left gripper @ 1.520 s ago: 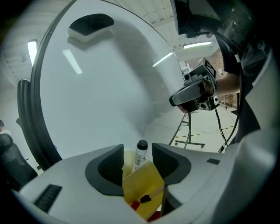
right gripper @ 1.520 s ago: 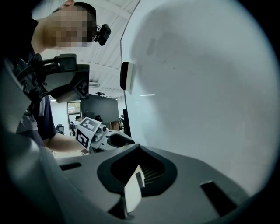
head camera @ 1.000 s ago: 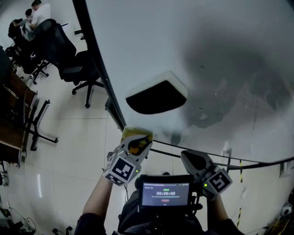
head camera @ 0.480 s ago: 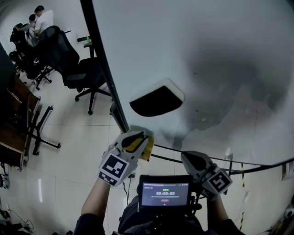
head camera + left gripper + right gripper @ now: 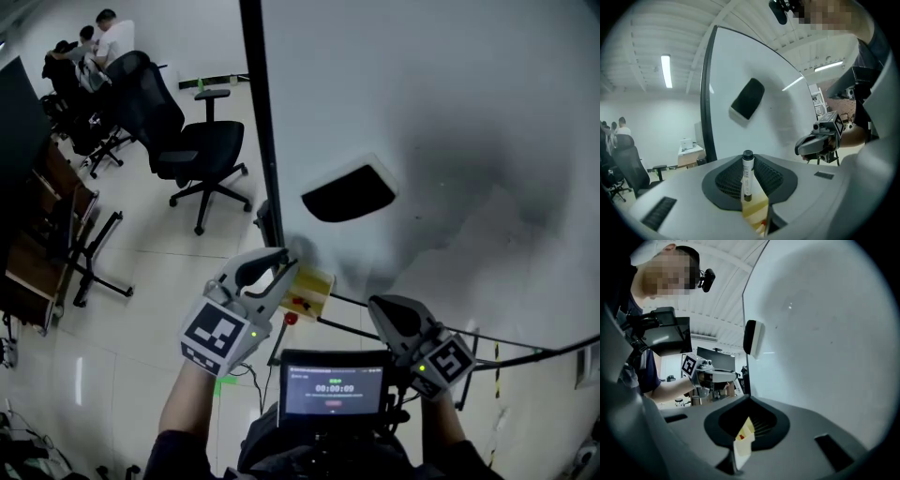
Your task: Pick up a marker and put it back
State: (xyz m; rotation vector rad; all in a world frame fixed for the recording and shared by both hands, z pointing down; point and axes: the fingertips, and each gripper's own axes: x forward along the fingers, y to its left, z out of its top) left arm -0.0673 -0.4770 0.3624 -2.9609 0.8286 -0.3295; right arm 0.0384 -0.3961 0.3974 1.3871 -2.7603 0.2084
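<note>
A white marker with a black cap stands upright between the jaws of my left gripper, which is shut on it and raised in front of the whiteboard. Just below and to the right of that gripper, a yellow box with red items in it sits at the board's lower edge. My right gripper hovers further right, level with the box. Its jaws stand a narrow gap apart with nothing between them, and the box shows through the gap.
A black eraser clings to the whiteboard above the grippers. A small screen sits at my chest. Black cables run along the board's lower edge. Office chairs and seated people are at the far left.
My left gripper has risen with the marker, up and off the yellow box, which now shows below it. The right gripper has risen slightly. The head view has shifted towards the room.
</note>
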